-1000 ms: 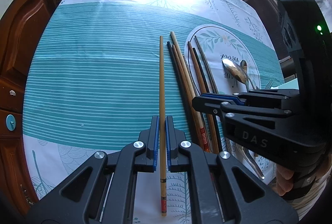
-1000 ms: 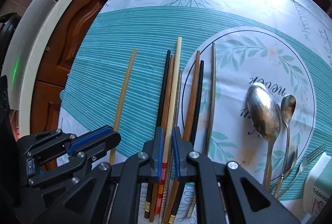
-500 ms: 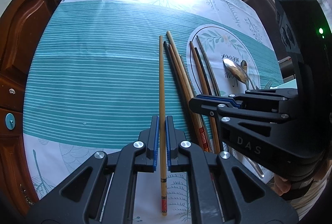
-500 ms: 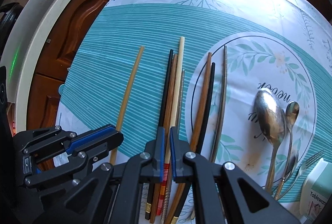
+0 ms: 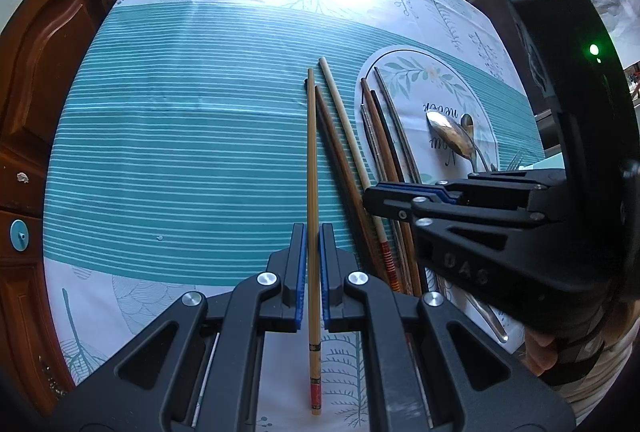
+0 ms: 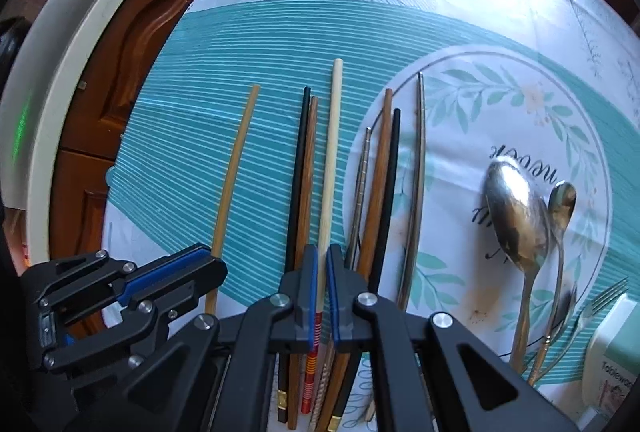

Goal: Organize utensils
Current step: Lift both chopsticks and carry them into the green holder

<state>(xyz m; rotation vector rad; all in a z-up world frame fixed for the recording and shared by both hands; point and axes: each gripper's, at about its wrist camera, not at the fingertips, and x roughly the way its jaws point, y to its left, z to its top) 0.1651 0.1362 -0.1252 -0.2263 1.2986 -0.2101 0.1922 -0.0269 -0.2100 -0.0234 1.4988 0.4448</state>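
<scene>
Two grippers work over your table [image 5: 180, 152], which wears a teal striped cloth with a round leafy print [image 6: 520, 112] on the right. Your left gripper [image 5: 313, 264] has its blue pads close on either side of a bamboo chopstick [image 5: 312, 160], but you cannot tell from here whether they pinch it or just flank it; that stick lies straight ahead, apart from the rest on the left. Your right gripper [image 6: 322, 292] sits with its jaws narrowed around the pale chopstick [image 6: 331, 152], the one with the red striped end, and again contact cannot be told. That stick lies in the bundle, between a brown chopstick [image 6: 307, 172] beside a black one [image 6: 298, 168] on its left and a metal chopstick [image 6: 361, 184] on its right. Further right, on the print, lie a big spoon [image 6: 516, 208], a small spoon [image 6: 560, 200] touching it, and a fork [image 6: 600, 300] near a white box [image 6: 612, 352].
</scene>
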